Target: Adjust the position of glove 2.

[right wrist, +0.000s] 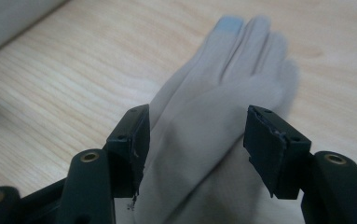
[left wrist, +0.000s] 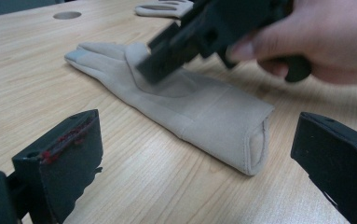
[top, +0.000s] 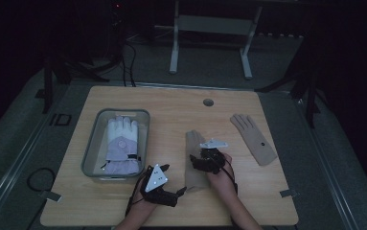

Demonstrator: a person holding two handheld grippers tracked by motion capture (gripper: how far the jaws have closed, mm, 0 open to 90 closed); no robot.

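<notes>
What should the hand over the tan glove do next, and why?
Probably close the right gripper on the tan glove. Its jaws stand open on either side of the glove, which lies flat on the table, so nothing is gripped yet. The left gripper waits open near the cuff.

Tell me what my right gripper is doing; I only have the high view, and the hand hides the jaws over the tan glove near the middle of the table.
Observer: The right gripper stands open, jaws on either side of the folded tan glove, pads not pressing it.
Operator: Which way does that glove lie?
Observer: Its cuff end faces the left gripper; the fingers point away toward the far edge.
Operator: Anything marked on it?
Observer: One fingertip has a bluish-grey patch.
Operator: And my left gripper?
Observer: Open, nothing between its jaws, aimed level at the cuff.
</notes>
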